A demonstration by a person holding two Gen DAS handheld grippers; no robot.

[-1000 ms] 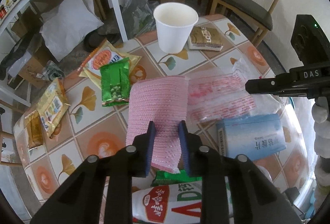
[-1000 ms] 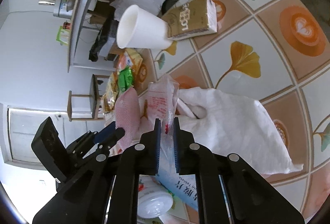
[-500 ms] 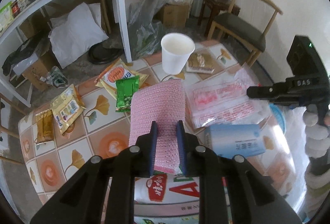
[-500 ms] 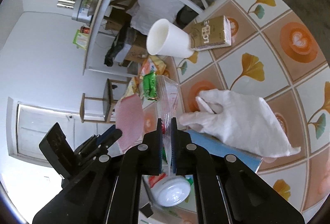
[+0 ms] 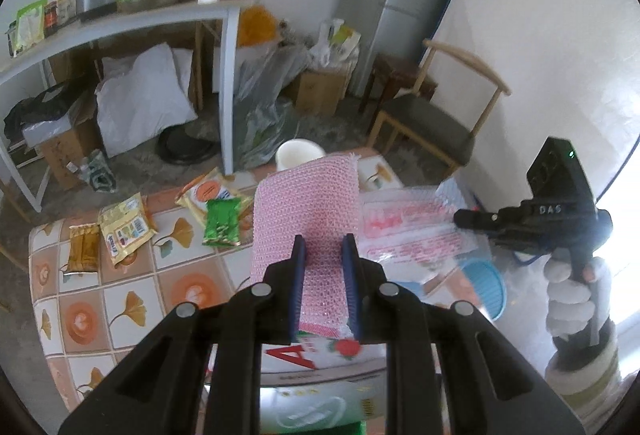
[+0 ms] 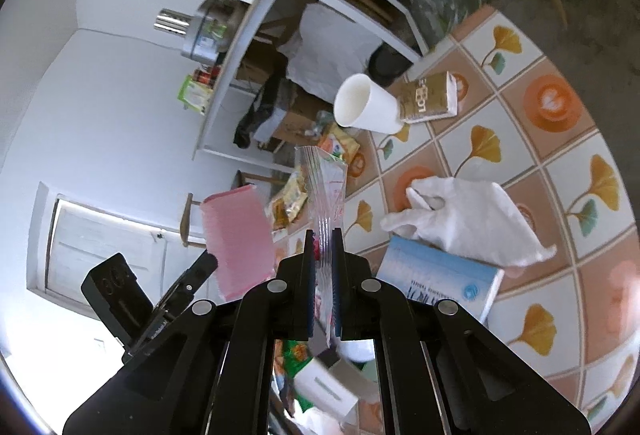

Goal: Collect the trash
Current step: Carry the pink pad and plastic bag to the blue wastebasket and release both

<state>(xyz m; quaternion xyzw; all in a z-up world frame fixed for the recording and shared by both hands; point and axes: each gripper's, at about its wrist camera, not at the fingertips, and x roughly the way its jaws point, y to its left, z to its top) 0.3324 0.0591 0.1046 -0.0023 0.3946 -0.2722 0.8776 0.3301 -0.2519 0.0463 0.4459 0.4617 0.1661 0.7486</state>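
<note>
Pink bubble wrap (image 5: 306, 211) hides paper cup (image 5: 298, 155) — green packet (image 5: 222, 221) beside it.

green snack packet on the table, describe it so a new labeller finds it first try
Start at the tiled table with ginkgo-leaf and orange latte-art squares, seen from the left wrist view. Find the lifted pink bubble-wrap sheet; just left of it, lying flat, is the green snack packet. It is the only bright green packet there, overlapping an orange-and-yellow packet behind it.

paper cup (image 5: 298, 154): lower half hidden behind pink bubble wrap (image 5: 306, 213) | shelf items: blurred, unreadable
</note>
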